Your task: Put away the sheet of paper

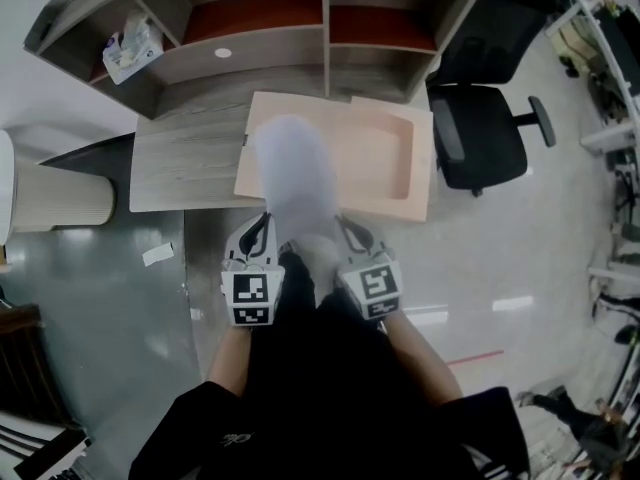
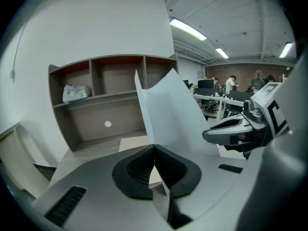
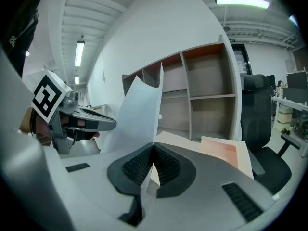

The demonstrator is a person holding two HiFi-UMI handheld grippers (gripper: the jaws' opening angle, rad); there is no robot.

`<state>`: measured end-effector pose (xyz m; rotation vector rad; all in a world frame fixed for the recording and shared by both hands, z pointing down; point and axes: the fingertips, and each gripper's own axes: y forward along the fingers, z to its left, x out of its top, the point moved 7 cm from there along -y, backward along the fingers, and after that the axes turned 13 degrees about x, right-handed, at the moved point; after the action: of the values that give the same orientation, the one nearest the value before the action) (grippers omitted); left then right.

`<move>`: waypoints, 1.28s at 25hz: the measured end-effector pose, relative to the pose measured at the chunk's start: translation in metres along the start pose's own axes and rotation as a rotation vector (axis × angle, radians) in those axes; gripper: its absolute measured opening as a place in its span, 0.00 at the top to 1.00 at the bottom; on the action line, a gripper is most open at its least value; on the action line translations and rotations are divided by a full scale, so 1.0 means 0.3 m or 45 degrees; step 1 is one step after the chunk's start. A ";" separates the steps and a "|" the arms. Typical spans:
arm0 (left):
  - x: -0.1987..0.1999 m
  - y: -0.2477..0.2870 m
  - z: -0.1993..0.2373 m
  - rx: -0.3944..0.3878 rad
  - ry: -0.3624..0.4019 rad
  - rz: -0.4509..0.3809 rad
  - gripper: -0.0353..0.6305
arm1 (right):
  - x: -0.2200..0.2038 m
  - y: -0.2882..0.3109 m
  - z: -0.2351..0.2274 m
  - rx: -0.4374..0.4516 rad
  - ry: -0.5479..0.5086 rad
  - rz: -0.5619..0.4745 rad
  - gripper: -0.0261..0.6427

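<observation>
The head view shows the sheet of paper (image 1: 295, 183) only as a white blur before the desk (image 1: 180, 158), while the gripper views show the left gripper (image 2: 154, 150) and right gripper (image 3: 153, 150), held level side by side, each pinching its lower edge.

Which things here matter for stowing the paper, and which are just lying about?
Job: white sheet of paper, left gripper and right gripper shut on it, pale pink tray (possible drop spot).
Lying about: black office chair, white packet on wooden shelf.
</observation>
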<state>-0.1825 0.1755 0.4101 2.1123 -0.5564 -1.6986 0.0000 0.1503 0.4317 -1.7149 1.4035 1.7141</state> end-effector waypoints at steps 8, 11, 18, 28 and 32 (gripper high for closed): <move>-0.004 0.179 0.137 -0.165 0.011 0.019 0.88 | 0.036 0.160 -0.009 -0.121 0.050 0.089 0.94; -0.008 0.238 0.185 -0.231 0.023 0.028 0.88 | 0.051 0.218 -0.006 -0.163 0.076 0.124 0.94; -0.005 0.324 0.280 -0.340 0.050 0.032 0.88 | 0.070 0.324 -0.009 -0.252 0.123 0.151 0.94; -0.049 0.440 0.306 -0.405 0.001 0.158 0.88 | 0.047 0.401 -0.033 -0.251 0.196 0.266 0.94; -0.041 0.491 0.291 -0.381 0.024 0.187 0.88 | 0.031 0.440 -0.081 -0.193 0.228 0.289 0.94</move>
<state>-0.2808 0.0527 0.4790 1.8293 -0.4110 -1.5701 -0.0939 0.0672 0.4803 -1.8929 1.6397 1.8669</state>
